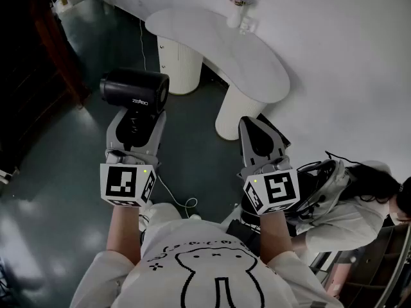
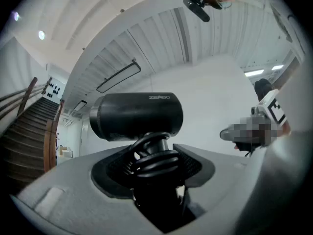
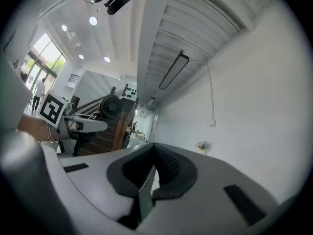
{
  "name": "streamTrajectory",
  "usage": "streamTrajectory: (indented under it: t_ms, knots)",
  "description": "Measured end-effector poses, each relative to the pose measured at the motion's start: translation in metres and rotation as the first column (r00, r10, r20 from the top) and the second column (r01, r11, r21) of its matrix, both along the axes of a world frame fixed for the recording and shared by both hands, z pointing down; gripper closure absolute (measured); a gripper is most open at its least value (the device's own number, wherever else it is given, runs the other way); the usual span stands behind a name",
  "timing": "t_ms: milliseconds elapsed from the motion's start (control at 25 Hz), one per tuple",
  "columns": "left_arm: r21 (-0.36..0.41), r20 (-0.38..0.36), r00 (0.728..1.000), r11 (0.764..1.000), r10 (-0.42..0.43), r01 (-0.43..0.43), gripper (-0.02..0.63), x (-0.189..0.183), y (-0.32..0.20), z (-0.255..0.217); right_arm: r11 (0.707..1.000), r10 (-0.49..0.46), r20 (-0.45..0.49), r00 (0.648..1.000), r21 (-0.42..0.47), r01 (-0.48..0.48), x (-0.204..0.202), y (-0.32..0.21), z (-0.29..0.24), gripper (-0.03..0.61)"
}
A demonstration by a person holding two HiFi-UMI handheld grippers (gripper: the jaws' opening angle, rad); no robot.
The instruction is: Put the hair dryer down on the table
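A black hair dryer [image 1: 135, 90] is held up in the air over the dark floor, its barrel lying crosswise. My left gripper [image 1: 136, 119] is shut on its handle, which has a black cable coiled round it. In the left gripper view the barrel [image 2: 137, 115] stands just above the jaws, and the wrapped handle [image 2: 155, 161] fills the space between them. The white table [image 1: 257, 76] stands ahead and to the right, apart from the dryer. My right gripper [image 1: 255, 128] hangs level beside the left one, shut, with nothing in it [image 3: 149, 177].
A white vase with pink flowers [image 1: 236, 13] stands at the table's far end. The table rests on two ribbed white pedestals [image 1: 180, 64]. A person [image 1: 350, 204] sits low at the right. A thin white cable [image 1: 172, 194] trails over the floor.
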State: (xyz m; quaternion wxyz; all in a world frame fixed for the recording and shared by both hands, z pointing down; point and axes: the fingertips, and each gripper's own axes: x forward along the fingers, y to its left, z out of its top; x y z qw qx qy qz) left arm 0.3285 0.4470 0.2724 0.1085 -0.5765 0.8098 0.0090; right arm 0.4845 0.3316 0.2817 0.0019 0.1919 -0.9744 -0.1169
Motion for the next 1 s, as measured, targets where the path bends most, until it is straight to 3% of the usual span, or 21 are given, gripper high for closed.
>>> streamTrajectory:
  t_ms: [280,640,760,1000]
  knots:
    - [0.016,-0.007,1.0,1.0,-0.011,0.011,0.365,0.012,-0.001,-0.004,0.999,0.018,-0.04,0.999,0.032,-0.017,0.017,0.002,0.009,0.578]
    - [0.017,0.018,1.0,1.0,-0.02,0.02,0.365,0.006,-0.015,-0.003,1.0,0.009,-0.023,1.0,0.019,-0.008,0.012,-0.018,0.012,0.578]
    - [0.022,-0.003,1.0,1.0,-0.019,0.019,0.365,-0.011,-0.026,0.003,1.0,0.004,-0.045,0.999,0.017,-0.003,0.006,-0.028,0.023,0.578]
    - [0.013,-0.025,1.0,1.0,0.017,-0.017,0.365,-0.065,-0.085,0.005,0.996,0.079,0.007,0.997,-0.046,-0.079,-0.023,-0.099,0.014,0.578]
